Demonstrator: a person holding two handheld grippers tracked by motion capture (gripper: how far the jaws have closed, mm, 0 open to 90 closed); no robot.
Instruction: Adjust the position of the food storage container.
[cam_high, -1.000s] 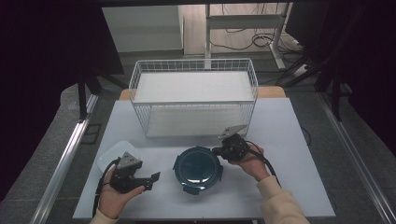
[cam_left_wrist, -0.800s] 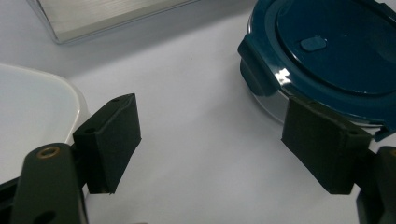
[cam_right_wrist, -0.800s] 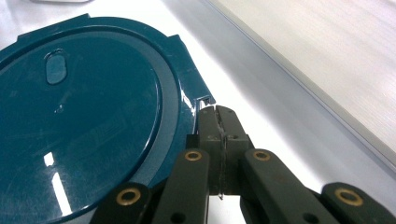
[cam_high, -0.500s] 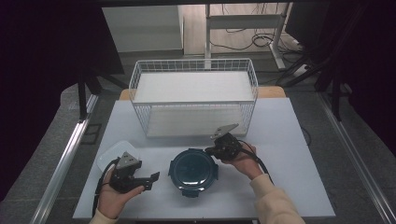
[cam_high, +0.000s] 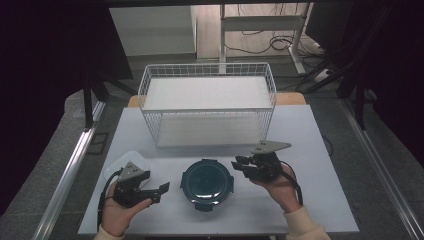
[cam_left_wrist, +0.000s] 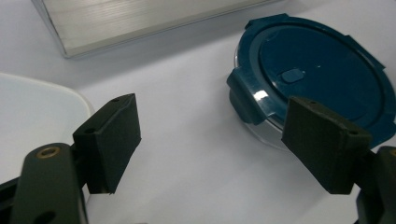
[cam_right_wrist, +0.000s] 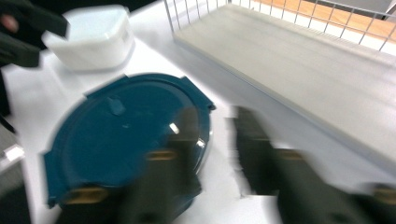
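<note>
- Right claw (cam_high: 239, 164) has drawn back from the blue-lidded container (cam_high: 206, 182), jaws just opening, nothing between.
- Container sits mid-worktop (cam_high: 310, 150), before the wire basket (cam_high: 207, 102).
- Left claw (cam_left_wrist: 210, 140) gapes wide, empty; its view shows the lid's clasp.

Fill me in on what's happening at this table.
A person holds a two-jaw gripper in each hand over a white table. Between them sits a round container with a dark blue lid. The right gripper is just off the container's right edge; its jaws have just been opening, and nothing sits between them. The left gripper waits open on the container's left, holding nothing. A white lidded box sits behind it, and an empty wire basket stands at the back.
</note>
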